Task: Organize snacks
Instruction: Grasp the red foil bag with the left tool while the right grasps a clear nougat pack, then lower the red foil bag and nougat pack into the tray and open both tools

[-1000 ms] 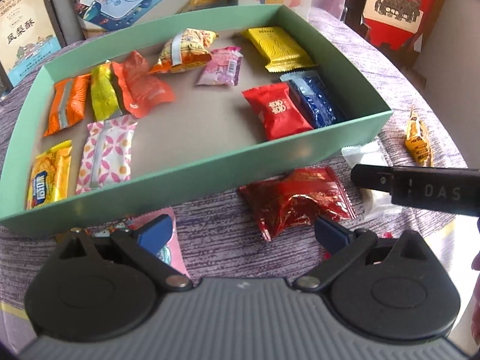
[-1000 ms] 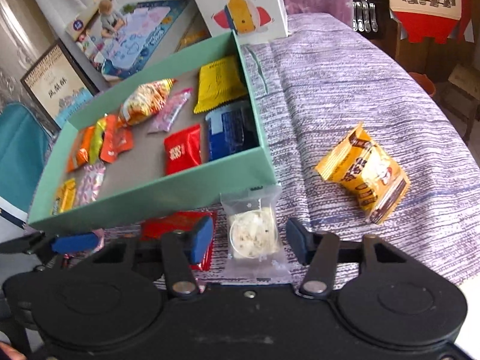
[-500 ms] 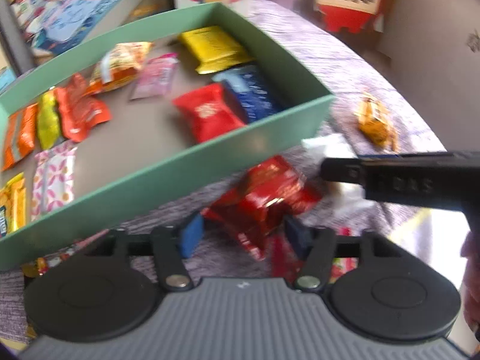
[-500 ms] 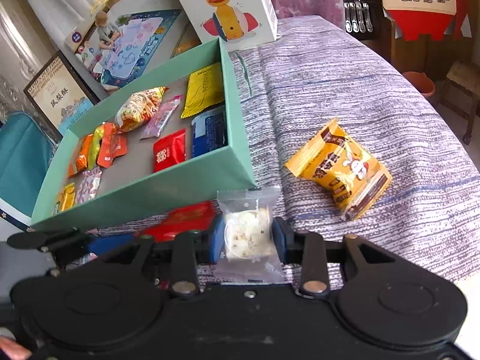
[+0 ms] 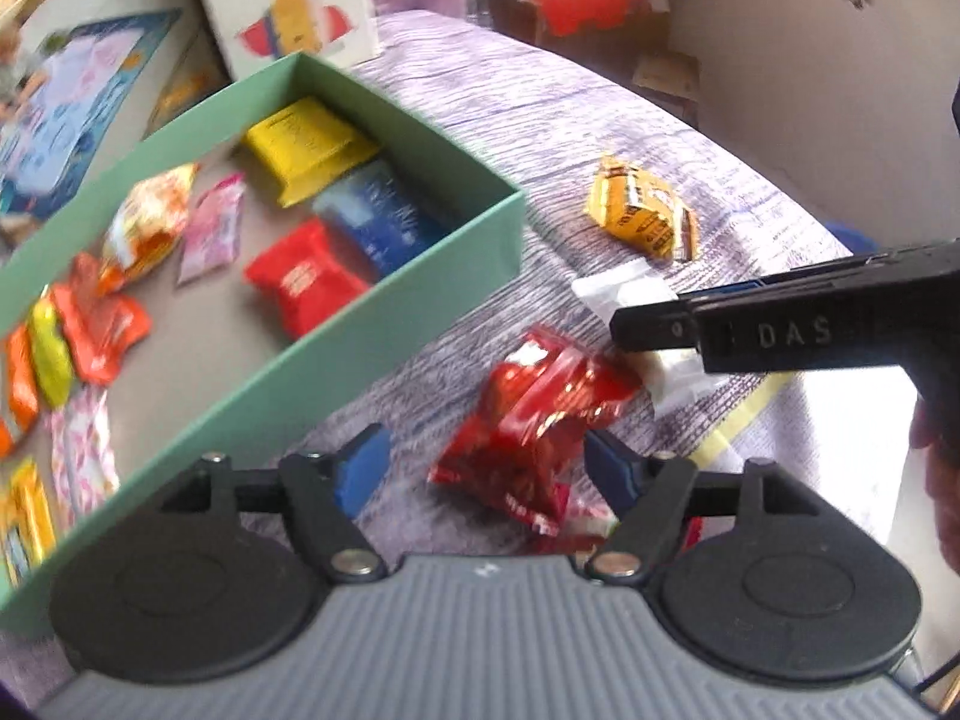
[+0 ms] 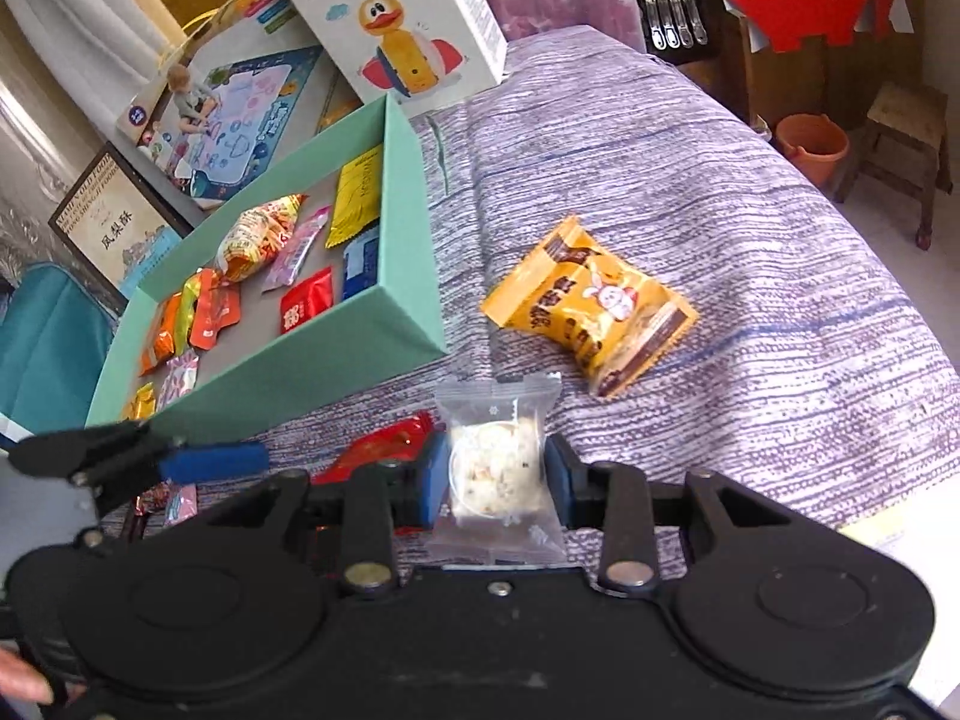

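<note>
A green box [image 5: 384, 324] [image 6: 414, 240] on the purple cloth holds several snack packets. My right gripper [image 6: 495, 471] is shut on a clear packet with a white puffed cake [image 6: 495, 462]; the packet also shows in the left wrist view [image 5: 672, 366]. My left gripper [image 5: 486, 471] is open, its blue pads either side of a red crinkled packet [image 5: 528, 420] lying on the cloth in front of the box; the packet also shows in the right wrist view [image 6: 384, 450]. A yellow rabbit packet [image 6: 594, 306] [image 5: 642, 216] lies on the cloth to the right.
A white duck toy box [image 6: 396, 18] and a play-mat box [image 6: 234, 114] stand behind the green box. A framed sign [image 6: 114, 228] is at the far left. A wooden stool [image 6: 900, 144] and an orange bucket [image 6: 810, 144] stand beyond the table's right edge.
My right gripper closed on the clear cake packet. My left gripper swung right and now brackets the red packet, its jaws wider than half a second ago.
</note>
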